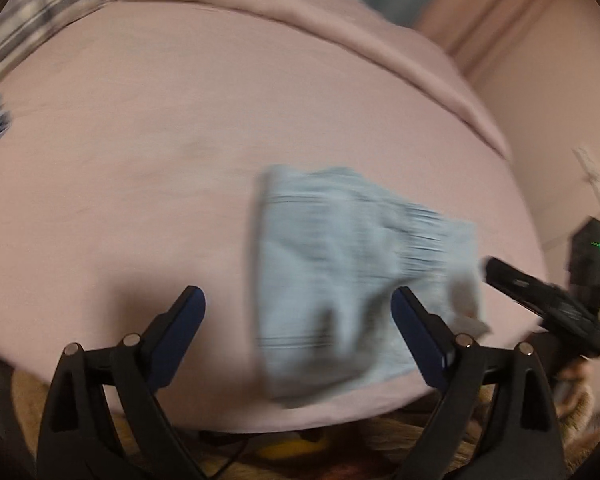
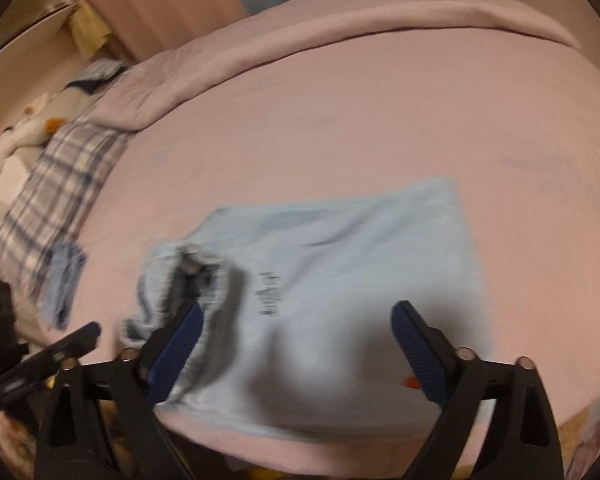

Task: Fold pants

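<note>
Light blue pants lie folded into a compact rectangle on the pink bed sheet near the front edge; they also show in the right wrist view, with the gathered waistband bunched at the left. My left gripper is open and empty, hovering above the pants' left part. My right gripper is open and empty above the pants' near edge. The right gripper also shows at the right of the left wrist view. The left gripper's finger shows at the left of the right wrist view. Both views are motion-blurred.
The pink bed has a rolled pink duvet along the far side. A plaid pillow and a blue cloth lie at the left, with plush toys beyond.
</note>
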{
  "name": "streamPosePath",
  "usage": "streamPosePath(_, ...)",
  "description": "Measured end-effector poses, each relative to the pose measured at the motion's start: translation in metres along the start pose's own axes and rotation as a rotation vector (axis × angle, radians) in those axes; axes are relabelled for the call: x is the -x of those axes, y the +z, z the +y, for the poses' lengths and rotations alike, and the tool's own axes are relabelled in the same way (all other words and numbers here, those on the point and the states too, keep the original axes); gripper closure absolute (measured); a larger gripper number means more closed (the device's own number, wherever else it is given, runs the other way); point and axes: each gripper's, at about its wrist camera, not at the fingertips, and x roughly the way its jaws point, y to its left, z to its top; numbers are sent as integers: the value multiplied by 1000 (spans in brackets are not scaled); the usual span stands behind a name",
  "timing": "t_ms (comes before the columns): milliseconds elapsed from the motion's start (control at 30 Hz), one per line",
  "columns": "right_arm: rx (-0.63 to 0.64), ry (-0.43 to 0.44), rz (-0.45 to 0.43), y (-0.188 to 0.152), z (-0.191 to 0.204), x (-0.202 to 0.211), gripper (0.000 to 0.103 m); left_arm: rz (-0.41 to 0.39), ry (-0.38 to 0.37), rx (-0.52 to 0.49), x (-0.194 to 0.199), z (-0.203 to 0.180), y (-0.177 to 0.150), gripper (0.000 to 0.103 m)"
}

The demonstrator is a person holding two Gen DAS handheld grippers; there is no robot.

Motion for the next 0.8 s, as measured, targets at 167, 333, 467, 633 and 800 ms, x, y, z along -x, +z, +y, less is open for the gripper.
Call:
streamPosePath(167,21,162,108,6,30,-30,4,19,76,88,-6,16,-6,9)
streamPosePath(333,54,176,186,7,54,-61,4,25,97,108,-5,19,-10,9)
streamPosePath(467,28,180,260,-1,60,-88,8,23,102,112,6,29,-13,9)
streamPosePath(633,87,126,237,-3,63,-84,48,21,103,125,10,35,-18,9)
streamPosePath(800,215,74,165,0,76,-64,59,8,103,129,17,40,-19,9)
